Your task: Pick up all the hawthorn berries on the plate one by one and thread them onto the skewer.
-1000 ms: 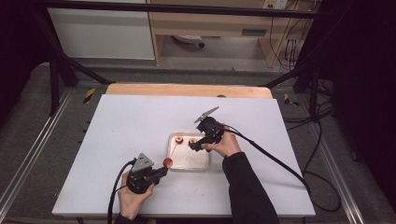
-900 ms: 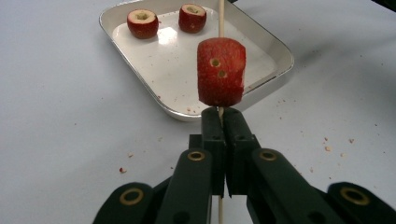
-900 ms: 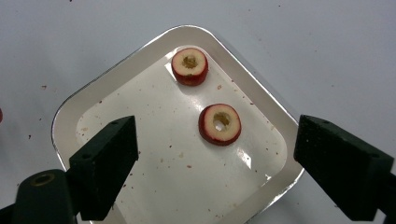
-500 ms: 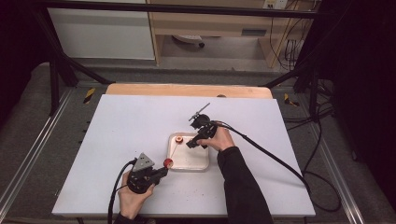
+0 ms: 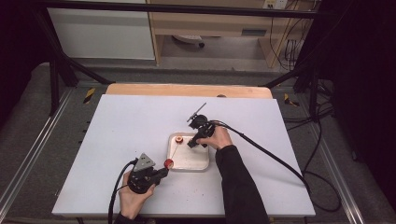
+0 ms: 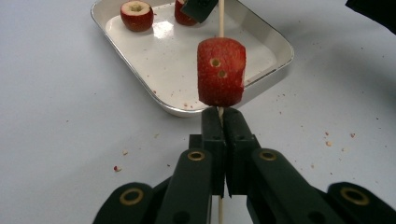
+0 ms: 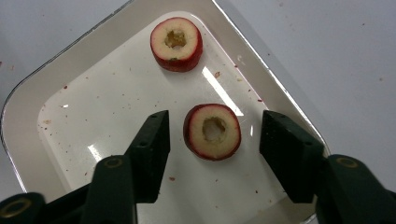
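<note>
Between my right gripper's [image 7: 212, 140] wide-open, empty jaws lies a ring [image 7: 212, 131] in the tray [image 7: 28, 88]. My left gripper [image 6: 220, 122] pinches a skewer [image 6: 221, 18] (one piece [image 6: 221, 72] threaded). Risk: closing off-centre could skid the ring away.

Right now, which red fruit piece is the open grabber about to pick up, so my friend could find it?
Find the white tray in the middle of the table. Two red cored fruit rings lie in it; the right gripper hangs open over one. It is the fruit ring between the black jaws, nearer the gripper than the other ring, and unlike the skewered piece, it lies flat with no stick through it.
</note>
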`<state>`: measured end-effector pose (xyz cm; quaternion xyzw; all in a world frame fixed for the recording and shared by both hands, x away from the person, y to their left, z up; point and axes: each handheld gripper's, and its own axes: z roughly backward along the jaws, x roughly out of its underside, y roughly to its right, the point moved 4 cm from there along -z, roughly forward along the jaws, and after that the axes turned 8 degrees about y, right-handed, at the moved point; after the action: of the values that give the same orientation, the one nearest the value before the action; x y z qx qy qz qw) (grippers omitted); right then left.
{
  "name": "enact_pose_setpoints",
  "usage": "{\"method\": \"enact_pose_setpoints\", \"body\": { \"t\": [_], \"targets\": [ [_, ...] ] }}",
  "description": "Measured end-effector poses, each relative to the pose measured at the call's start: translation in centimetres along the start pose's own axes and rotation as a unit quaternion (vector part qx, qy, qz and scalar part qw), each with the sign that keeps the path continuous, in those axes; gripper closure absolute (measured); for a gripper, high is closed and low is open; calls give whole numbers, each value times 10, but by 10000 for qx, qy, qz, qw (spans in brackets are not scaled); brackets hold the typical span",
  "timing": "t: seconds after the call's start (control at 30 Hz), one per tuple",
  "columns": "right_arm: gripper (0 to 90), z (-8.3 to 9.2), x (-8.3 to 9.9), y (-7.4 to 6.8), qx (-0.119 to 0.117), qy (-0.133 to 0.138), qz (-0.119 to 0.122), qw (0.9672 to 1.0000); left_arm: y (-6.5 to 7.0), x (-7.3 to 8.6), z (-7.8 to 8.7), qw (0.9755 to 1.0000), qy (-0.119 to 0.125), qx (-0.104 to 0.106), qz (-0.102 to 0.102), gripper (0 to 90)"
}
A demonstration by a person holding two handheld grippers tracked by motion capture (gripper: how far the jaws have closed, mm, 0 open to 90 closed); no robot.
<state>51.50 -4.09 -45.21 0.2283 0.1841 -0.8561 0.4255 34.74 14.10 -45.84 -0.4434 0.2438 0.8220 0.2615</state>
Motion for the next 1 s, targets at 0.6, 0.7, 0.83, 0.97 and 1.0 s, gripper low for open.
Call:
{"method": "enact_pose_setpoints", "body": {
  "t": [0.6, 0.7, 0.83, 0.97, 1.0],
  "targets": [
    [606, 0, 0, -5, -22, 66, -53, 10000, 0, 1, -1, 10000, -22, -4, -15, 883],
    [607, 6, -1, -7, 43, 110, -118, 9999, 0, 1, -1, 10000, -18, -15, -17, 882],
    [607, 12, -1, -10, 65, 184, -169, 9997, 0, 1, -1, 10000, -16, -29, -14, 882],
    [607, 21, 0, -16, 71, 265, -147, 9995, 1, 1, -1, 10000, -29, -36, -36, 882],
    [607, 21, 0, -16, 71, 265, -147, 9995, 1, 1, -1, 10000, -28, -43, -42, 882]
  ]
}}
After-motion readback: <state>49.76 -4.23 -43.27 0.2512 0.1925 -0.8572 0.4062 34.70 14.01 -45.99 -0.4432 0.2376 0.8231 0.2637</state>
